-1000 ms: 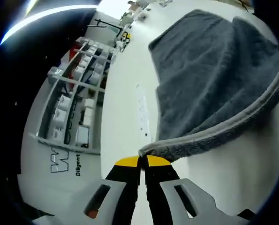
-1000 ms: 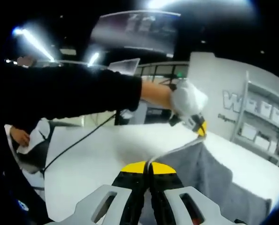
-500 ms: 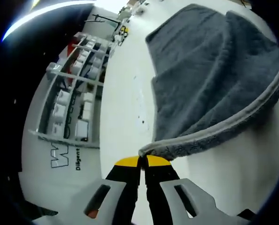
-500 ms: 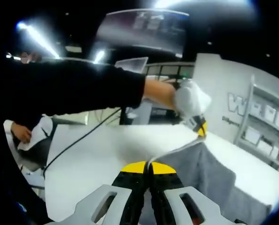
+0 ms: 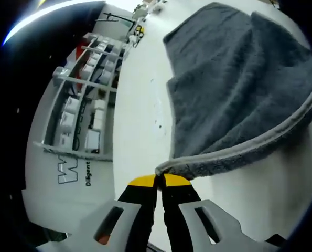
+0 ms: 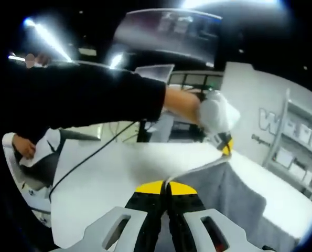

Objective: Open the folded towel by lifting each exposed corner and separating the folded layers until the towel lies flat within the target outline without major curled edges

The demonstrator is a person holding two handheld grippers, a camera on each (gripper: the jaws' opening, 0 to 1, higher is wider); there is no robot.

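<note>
A grey towel (image 5: 234, 89) with a pale hem hangs lifted above the white table (image 5: 140, 126) in the left gripper view. My left gripper (image 5: 159, 181) is shut on one of its corners, the hem running off to the right. In the right gripper view my right gripper (image 6: 166, 187) is shut on another corner of the towel (image 6: 234, 194), whose top hem stretches taut to the left gripper (image 6: 224, 144). A person's hand and black sleeve (image 6: 93, 100) hold that gripper.
White shelving with boxes (image 5: 82, 100) stands beyond the table's far edge, seen again as shelving (image 6: 297, 152) at the right. A cable (image 6: 87, 157) crosses the table (image 6: 108, 178). Another person's hand (image 6: 24, 147) holds a white cloth at the far left.
Both grippers keep their hold on the towel corners. The views have shifted slightly, and the towel hangs a little more spread in the left gripper view.
</note>
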